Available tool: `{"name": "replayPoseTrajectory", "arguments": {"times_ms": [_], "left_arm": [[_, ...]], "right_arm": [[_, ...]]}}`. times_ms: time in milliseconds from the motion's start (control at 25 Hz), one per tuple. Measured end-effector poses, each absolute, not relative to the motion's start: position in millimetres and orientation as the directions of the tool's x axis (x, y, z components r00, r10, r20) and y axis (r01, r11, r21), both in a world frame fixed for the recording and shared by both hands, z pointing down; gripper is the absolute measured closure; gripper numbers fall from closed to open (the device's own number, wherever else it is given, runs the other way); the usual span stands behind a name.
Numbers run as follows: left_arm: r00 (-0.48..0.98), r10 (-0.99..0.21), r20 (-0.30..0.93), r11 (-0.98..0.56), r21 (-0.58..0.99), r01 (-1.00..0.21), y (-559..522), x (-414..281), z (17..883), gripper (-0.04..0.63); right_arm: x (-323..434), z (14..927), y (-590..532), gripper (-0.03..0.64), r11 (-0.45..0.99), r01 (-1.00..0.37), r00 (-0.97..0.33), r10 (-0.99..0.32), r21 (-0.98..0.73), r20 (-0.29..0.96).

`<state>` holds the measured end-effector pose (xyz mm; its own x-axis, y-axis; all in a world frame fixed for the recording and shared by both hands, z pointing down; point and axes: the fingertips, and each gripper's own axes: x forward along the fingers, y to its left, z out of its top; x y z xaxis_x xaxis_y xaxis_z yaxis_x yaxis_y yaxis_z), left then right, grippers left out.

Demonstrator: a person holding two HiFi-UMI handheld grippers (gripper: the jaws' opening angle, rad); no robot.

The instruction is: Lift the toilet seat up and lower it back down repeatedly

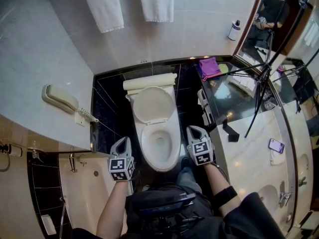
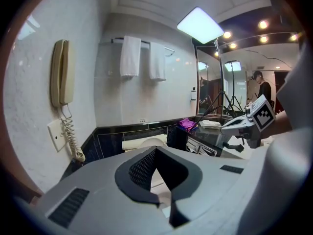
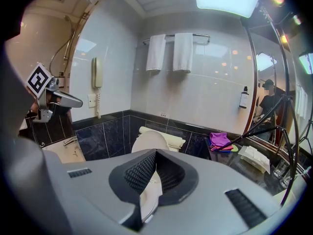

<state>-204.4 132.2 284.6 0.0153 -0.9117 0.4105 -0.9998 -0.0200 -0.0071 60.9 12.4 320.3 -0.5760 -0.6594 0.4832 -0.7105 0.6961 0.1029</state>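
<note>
Holding nothing, my left gripper and right gripper both have their jaws pinched together, one on each side of the toilet seat, which lies down between them. Beyond it I see the lid standing up against the tank.

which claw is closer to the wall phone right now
Left. The left claw is right of the wall phone, on its side of the toilet; the right claw is across the toilet, by the counter.

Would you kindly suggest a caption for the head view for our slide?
Left gripper and right gripper, both shut and empty, hang either side of the toilet, its lid raised.
</note>
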Motion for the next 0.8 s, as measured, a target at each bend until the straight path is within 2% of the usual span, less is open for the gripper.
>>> {"name": "replayPoseTrajectory", "arguments": {"times_ms": [520,800], "left_arm": [[0.019,-0.914,0.406,-0.036,-0.035,-0.999,119,-195,293,0.595],[0.042,-0.912,0.408,-0.073,-0.062,-0.995,105,-179,312,0.595]], "right_arm": [[60,333,-3,0.595,0.683,-0.724,-0.565,-0.664,0.092,0.49],[67,377,-9,0.478,0.639,-0.765,-0.573,-0.618,-0.082,0.538]]}}
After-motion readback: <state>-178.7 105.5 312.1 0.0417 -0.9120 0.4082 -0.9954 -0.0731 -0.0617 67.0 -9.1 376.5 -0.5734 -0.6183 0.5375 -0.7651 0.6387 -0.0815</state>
